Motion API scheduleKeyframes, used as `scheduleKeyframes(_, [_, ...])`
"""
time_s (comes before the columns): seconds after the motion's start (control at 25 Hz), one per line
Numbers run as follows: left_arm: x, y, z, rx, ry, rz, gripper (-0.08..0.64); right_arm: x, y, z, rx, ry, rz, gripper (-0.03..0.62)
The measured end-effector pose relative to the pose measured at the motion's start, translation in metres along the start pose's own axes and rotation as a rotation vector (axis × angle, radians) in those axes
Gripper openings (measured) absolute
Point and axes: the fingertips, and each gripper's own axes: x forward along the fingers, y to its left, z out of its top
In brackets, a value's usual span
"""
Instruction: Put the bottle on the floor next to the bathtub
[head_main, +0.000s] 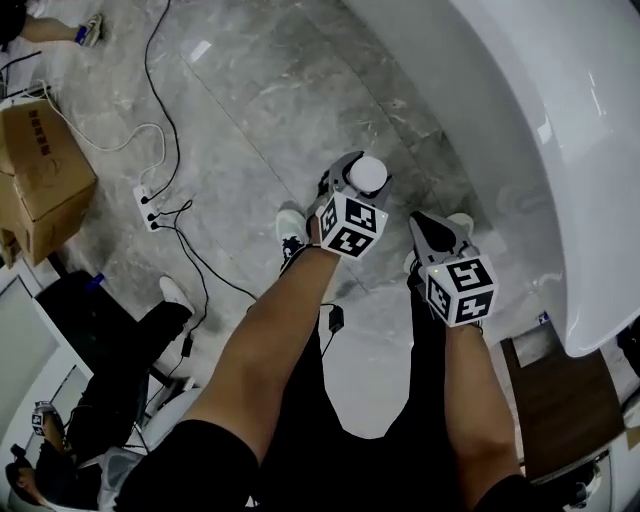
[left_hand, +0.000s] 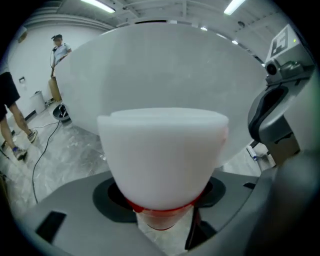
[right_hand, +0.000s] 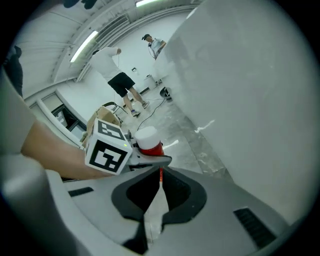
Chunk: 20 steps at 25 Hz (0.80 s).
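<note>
While I stand by the bathtub (head_main: 560, 150), left gripper (head_main: 350, 188): clamped on the bottle (left_hand: 162, 155), held in the air above the floor (head_main: 260, 110).
Right gripper (right_hand: 159, 174): fingers pressed together, holding nothing.
Risk: if I release it tilted or too high, the bottle may topple and roll.

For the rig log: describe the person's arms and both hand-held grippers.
The left hand-held gripper and right hand-held gripper are grey with black pads; each carries a white cube with black square markers. The person wears short black sleeves.
</note>
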Motion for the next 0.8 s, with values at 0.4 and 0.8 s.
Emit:
scheduleKeyframes(0.4, [0.112, 0.038, -0.041, -0.016, -0.016, 0.037, 0.290, 0.044, 0.001, -0.018, -0.121, 0.005, 0.080, 0.040])
scheduleKeyframes(0.8, [0.181, 0.043, -0.023, 0.074, -0.070, 0.049, 0.290, 0.044, -0.025, -0.011, -0.110, -0.001, 0.085, 0.040])
